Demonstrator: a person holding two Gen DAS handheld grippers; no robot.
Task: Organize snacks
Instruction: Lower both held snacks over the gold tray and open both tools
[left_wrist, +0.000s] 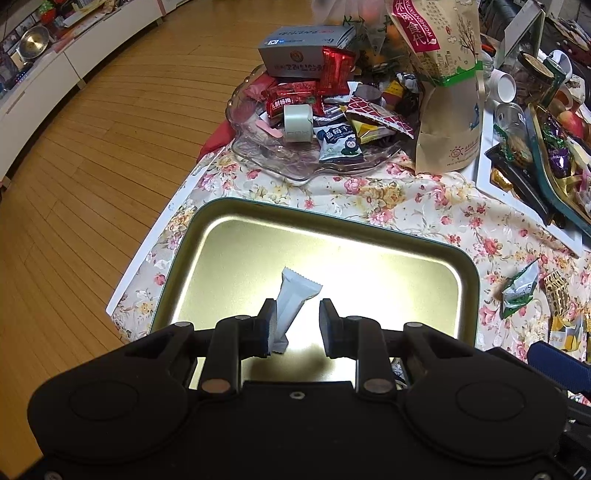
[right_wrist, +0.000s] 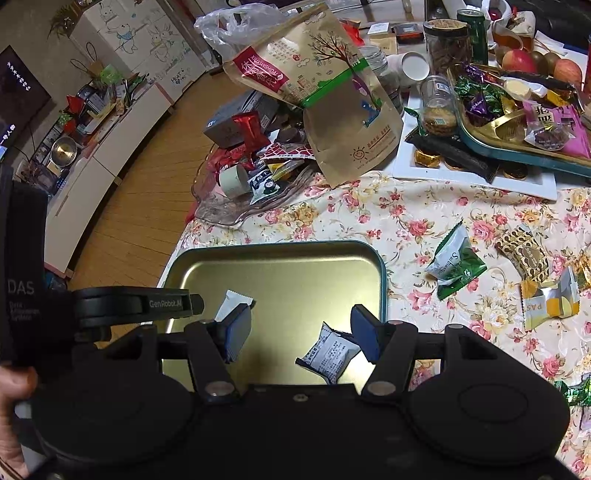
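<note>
A white stick sachet (left_wrist: 293, 306) lies in the gold tray (left_wrist: 369, 236), its long axis running from the near rim toward the tray's middle, and it is seen just inside the left-hand pad of the left claw (left_wrist: 297, 325), whose jaws stand partly spread; whether that pad touches the sachet cannot be told, and no pinch is shown. A small printed packet (right_wrist: 328, 352) lies in the same tray, near its right rim, between the widely spread jaws of the right claw (right_wrist: 303, 334), close to the right-hand pad and seemingly not pressed. Each piece is judged nearest the claw above it. Right of the tray, loose sweets such as a green wrapper (right_wrist: 456, 264) are scattered on the flowered worktop (right_wrist: 369, 218). Beyond the tray stand a glass dish (left_wrist: 273, 162) heaped with snacks and a brown paper bag (left_wrist: 447, 107); wooden floor (left_wrist: 92, 155) lies to the tray's left.
</note>
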